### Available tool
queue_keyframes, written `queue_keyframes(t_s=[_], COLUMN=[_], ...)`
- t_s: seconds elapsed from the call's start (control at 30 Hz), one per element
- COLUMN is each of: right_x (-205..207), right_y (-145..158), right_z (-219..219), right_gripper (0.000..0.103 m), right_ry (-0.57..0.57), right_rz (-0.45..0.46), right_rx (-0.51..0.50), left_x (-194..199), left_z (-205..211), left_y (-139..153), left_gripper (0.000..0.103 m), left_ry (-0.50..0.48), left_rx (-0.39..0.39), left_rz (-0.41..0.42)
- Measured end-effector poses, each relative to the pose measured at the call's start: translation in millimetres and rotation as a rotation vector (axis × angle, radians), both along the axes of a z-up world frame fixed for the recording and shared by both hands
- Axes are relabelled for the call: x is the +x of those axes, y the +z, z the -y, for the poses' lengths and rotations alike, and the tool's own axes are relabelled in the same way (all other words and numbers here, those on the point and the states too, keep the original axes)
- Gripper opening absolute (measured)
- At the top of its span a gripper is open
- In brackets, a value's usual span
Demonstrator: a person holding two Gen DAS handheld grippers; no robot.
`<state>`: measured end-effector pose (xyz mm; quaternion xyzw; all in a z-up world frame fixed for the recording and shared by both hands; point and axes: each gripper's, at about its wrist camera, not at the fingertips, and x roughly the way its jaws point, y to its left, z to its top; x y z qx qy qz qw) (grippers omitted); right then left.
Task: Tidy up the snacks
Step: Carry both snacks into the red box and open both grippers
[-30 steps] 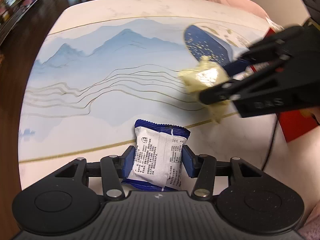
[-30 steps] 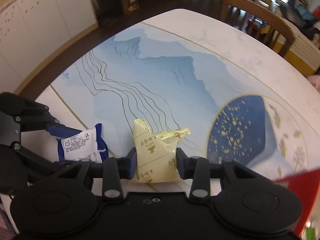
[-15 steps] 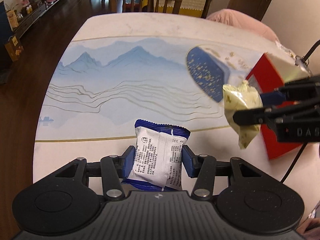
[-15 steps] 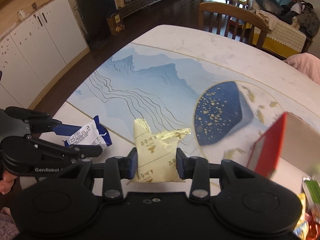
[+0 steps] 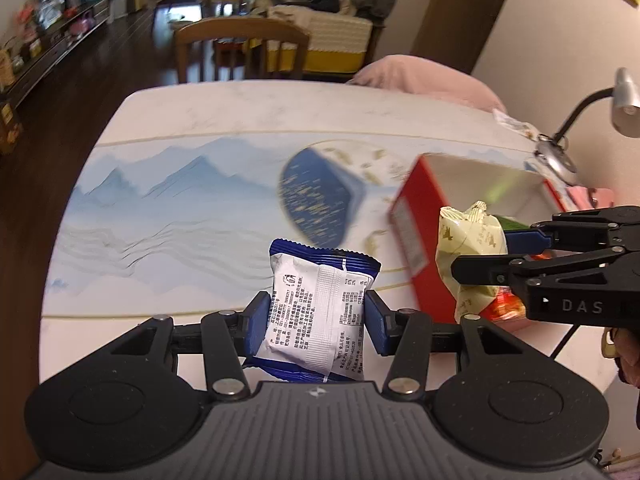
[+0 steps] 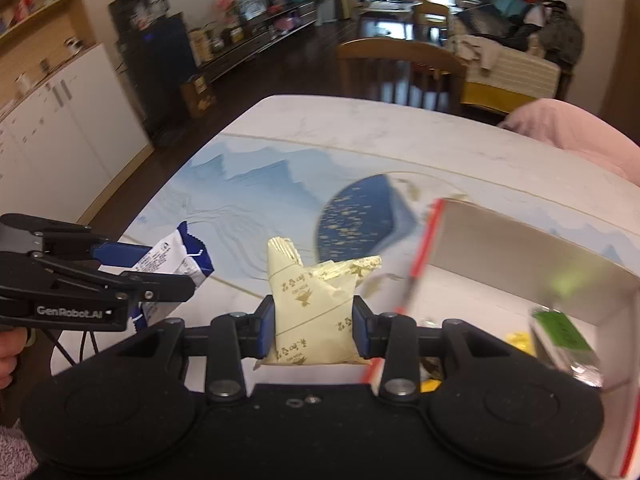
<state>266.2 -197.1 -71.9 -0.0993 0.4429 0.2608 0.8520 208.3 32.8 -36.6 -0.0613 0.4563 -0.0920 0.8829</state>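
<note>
My left gripper (image 5: 316,322) is shut on a blue and white snack packet (image 5: 320,312), held upright above the table. The same packet (image 6: 172,258) shows at the left of the right wrist view, in the left gripper (image 6: 160,268). My right gripper (image 6: 314,326) is shut on a pale yellow snack packet (image 6: 312,312), lifted beside a red open box (image 6: 520,264). In the left wrist view that yellow packet (image 5: 468,244) hangs in the right gripper (image 5: 492,254) at the near left corner of the red box (image 5: 416,236). Green and yellow packets (image 6: 560,328) lie inside the box.
The white table (image 5: 240,120) carries a blue mountain print and a dark blue disc pattern (image 5: 320,196). A wooden chair (image 5: 240,48) stands at its far end. A pink cushion (image 5: 424,80) and a desk lamp (image 5: 616,100) are at the right. A cable (image 5: 564,340) runs by the box.
Both grippers have risen with their packets. The right one has carried the yellow packet rightward to the red box, which has come into view.
</note>
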Motion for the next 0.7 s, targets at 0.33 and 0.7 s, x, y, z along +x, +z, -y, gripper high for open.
queue_keyframes(t_s=[0.33, 0.7], right_x=[-0.4, 2.9], right_y=[19.6, 9.9], right_z=[76.0, 142.3], right_gripper=[0.037, 0.037], right_ry=[-0.133, -0.257], right_rz=[0.052, 0.048], right_rx=[0.034, 0.022], left_x=[11.7, 35.8], left_z=[73.4, 148.7], left_y=[25.1, 22.2], left_gripper=[0.049, 0.049], left_ry=[-0.107, -0.21], left_rx=[0.02, 0.074], left_rz=[0.048, 0.033])
